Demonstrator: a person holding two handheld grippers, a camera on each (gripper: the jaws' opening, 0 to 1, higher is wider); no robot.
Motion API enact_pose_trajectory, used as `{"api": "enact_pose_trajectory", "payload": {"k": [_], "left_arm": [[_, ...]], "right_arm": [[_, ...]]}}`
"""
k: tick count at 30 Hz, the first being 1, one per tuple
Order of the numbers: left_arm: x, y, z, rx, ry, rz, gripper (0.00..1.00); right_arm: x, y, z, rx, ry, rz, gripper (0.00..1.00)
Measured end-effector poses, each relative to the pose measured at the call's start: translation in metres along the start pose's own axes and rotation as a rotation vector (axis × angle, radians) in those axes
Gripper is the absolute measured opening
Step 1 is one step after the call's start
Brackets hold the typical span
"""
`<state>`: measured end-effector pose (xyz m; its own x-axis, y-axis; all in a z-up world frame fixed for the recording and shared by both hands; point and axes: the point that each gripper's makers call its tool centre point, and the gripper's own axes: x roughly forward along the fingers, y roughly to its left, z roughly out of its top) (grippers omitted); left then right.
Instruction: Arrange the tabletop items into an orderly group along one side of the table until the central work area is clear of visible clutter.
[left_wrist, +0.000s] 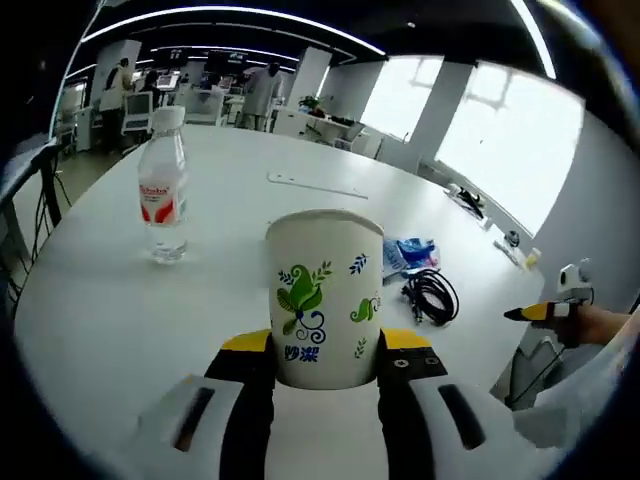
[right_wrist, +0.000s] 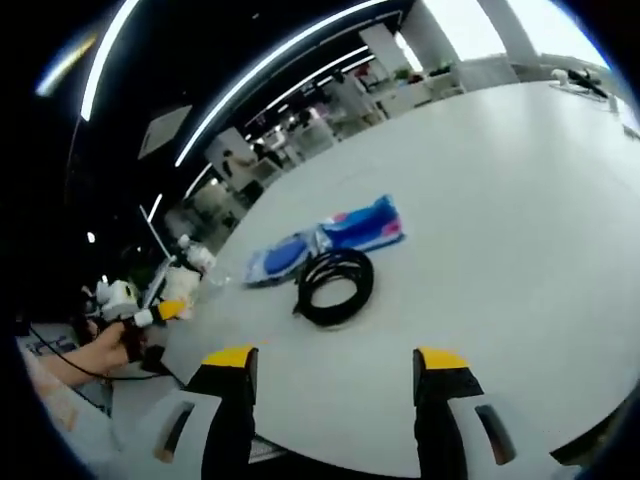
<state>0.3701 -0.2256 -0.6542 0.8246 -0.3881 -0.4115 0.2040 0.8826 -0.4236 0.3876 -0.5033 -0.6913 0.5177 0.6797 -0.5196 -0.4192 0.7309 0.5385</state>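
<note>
the left hand-held gripper (left_wrist: 325, 352) has its two yellow-tipped jaws on either side of a paper cup (left_wrist: 325, 298), pinching it at the base. the cup stands upright on the white surface (left_wrist: 120, 320), dead ahead of that gripper and between its jaws, so it is already in hand. a water bottle (left_wrist: 164, 186) stands upright further off, ahead and to the left in the left gripper view, well apart from the cup. beyond the cup to the right lie a blue packet (left_wrist: 412, 252) and a coiled black cable (left_wrist: 432, 295), just beside each other.

the right hand-held gripper (right_wrist: 335, 372) is spread, jaws wide apart with nothing between them. in the right gripper view the coiled black cable (right_wrist: 335, 283) lies straight ahead of the gap between the jaws, near, flat on the surface (right_wrist: 520, 200). the blue packet (right_wrist: 325, 238) lies just behind the cable, touching or nearly so, its long axis running across the view, tilted up to the right, roughly crosswise to the jaws' line of reach.

judging from this, the right hand is the nearer one for cable and packet, while the left is occupied with the cup. the cable is a loose loop, so a grasp would likely need to catch one side of the coil. the central area is not yet clear.
</note>
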Motion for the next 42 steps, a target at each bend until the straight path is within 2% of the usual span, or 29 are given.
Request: {"api": "enact_pose_trajectory", "payload": {"k": [3,6,10,13,15,17,20,21,23,25,28,31,33,34,37,39,42], "left_arm": [[0.002,-0.027,0.005,-0.01,-0.036,-0.091,0.38],[0.001,-0.056,0.008,-0.016,-0.061,-0.172,0.38],[0.0,-0.077,0.002,0.026,-0.046,-0.221,0.39],[-0.001,-0.086,-0.003,-0.004,-0.052,-0.237,0.39],[-0.002,-0.098,-0.005,-0.027,-0.069,-0.264,0.39],[-0.004,-0.112,-0.009,-0.018,-0.085,-0.301,0.39],[-0.006,-0.129,-0.011,0.012,-0.094,-0.354,0.38],[-0.005,-0.125,-0.011,0.021,-0.104,-0.333,0.38],[-0.008,-0.128,-0.001,-0.025,-0.15,-0.365,0.38],[-0.011,-0.13,0.005,-0.037,-0.166,-0.382,0.38],[-0.011,-0.132,0.006,-0.006,-0.166,-0.383,0.38],[-0.008,-0.136,0.0,0.038,-0.133,-0.394,0.38],[-0.009,-0.142,-0.003,0.083,-0.128,-0.414,0.38],[-0.01,-0.15,-0.004,0.105,-0.131,-0.445,0.38],[-0.012,-0.16,-0.005,0.122,-0.128,-0.485,0.37],[-0.014,-0.162,-0.004,0.127,-0.124,-0.506,0.37],[-0.017,-0.162,-0.004,0.162,-0.097,-0.519,0.38]], "right_arm": [[0.01,0.023,-0.001,-0.046,0.025,0.067,0.63],[0.02,0.052,0.003,-0.051,0.024,0.163,0.63],[0.031,0.093,0.008,-0.035,0.046,0.292,0.58],[0.036,0.12,0.019,-0.037,0.025,0.368,0.59],[0.038,0.136,0.024,-0.047,0.023,0.414,0.6],[0.04,0.149,0.028,-0.068,0.027,0.451,0.62],[0.04,0.161,0.03,-0.089,0.034,0.492,0.63],[0.037,0.169,0.036,-0.061,0.016,0.537,0.64],[0.035,0.172,0.038,-0.065,0.015,0.55,0.64],[0.033,0.174,0.035,-0.103,0.032,0.564,0.64],[0.029,0.183,0.031,-0.15,0.047,0.605,0.65],[0.024,0.195,0.031,-0.175,0.055,0.655,0.63],[0.024,0.199,0.028,-0.197,0.073,0.677,0.62],[0.024,0.201,0.026,-0.217,0.083,0.683,0.62],[0.023,0.207,0.021,-0.255,0.109,0.723,0.64],[0.019,0.213,0.02,-0.273,0.11,0.763,0.6],[0.009,0.227,0.017,-0.296,0.118,0.846,0.43]]}}
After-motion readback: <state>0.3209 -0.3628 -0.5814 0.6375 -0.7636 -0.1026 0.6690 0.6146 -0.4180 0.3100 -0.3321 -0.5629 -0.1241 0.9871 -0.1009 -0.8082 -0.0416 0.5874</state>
